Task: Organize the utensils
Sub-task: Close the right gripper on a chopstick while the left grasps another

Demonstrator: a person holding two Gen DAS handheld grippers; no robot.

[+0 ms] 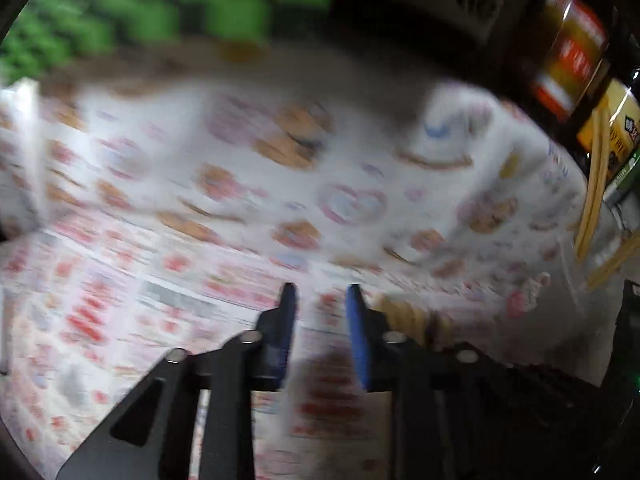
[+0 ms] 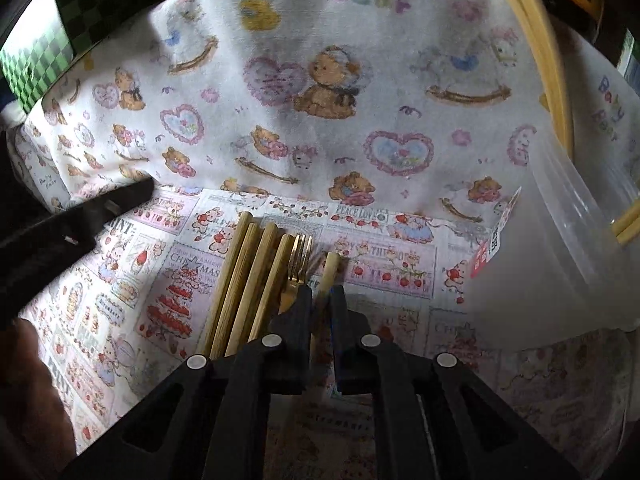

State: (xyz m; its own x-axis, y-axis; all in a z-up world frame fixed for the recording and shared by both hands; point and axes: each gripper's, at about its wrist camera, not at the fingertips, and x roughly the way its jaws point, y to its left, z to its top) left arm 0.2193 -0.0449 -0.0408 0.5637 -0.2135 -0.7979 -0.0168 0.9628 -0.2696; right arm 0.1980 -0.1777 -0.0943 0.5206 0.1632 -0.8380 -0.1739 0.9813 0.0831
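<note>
A: Right gripper [image 2: 321, 294]?
B: Clamped on one pale round wooden chopstick [image 2: 331, 268]. Its blunt end pokes out just past the black fingertips.
A: Other utensils?
B: Four more chopsticks [image 2: 248, 280], grainy bamboo look, lie side by side on the cloth just left of the jaws. A gold metal fork [image 2: 297, 270] lies against the rightmost one, tines pointing away from the camera.
A: Surface?
B: Printed strawberry-and-bear cloth [image 2: 120, 300], flat. Behind it lies a soft, rumpled teddy-bear towel [image 2: 328, 88].
A: Container?
B: Translucent plastic bin [image 2: 560, 248] on the right, smooth walls, with a red sticker. Long chopsticks [image 2: 536, 56] lean over its rim.
A: Left gripper [image 1: 322, 294]?
B: That view is motion-blurred. The blue-padded fingers are narrowed, with a gap left, and nothing sits between them: only cloth shows behind. A jar with a red-and-white label [image 1: 572, 52] stands at the top right.
</note>
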